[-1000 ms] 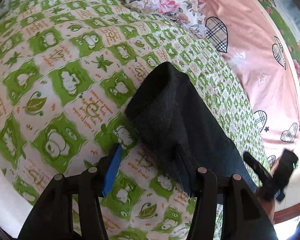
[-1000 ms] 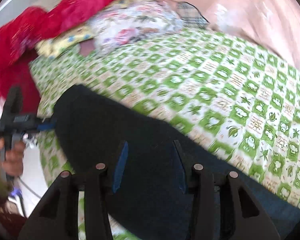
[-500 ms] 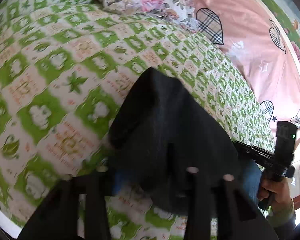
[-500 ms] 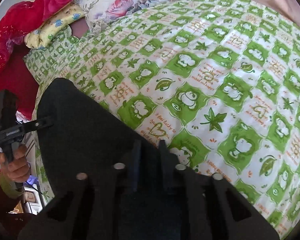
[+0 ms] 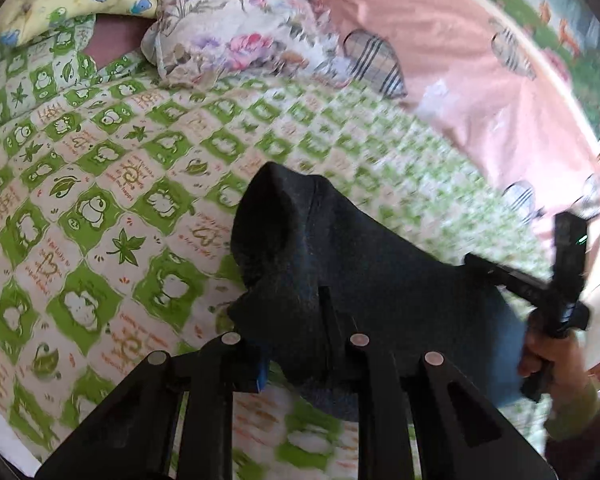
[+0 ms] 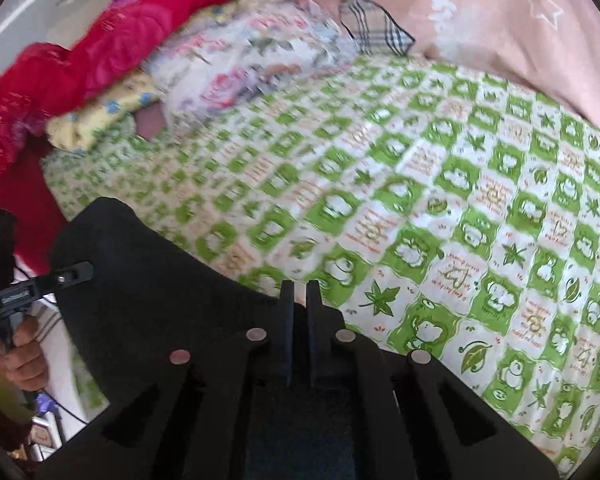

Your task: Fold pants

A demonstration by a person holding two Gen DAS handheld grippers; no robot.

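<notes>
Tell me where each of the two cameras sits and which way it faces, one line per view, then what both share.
Left wrist: sits behind the left gripper, looking forward over the black pants and green bedsheet toward the floral pillow; the right hand shows at the right edge with its gripper.
Right wrist: sits behind the right gripper, its fingers close together at the pants' edge, facing the pillow and red blanket; the left hand shows at the left edge.
Shared: pants, bedsheet, floral pillow, pink quilt.

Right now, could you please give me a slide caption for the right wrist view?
Right hand-held gripper shut on the dark pants, held over the green frog-print bedspread.
</notes>
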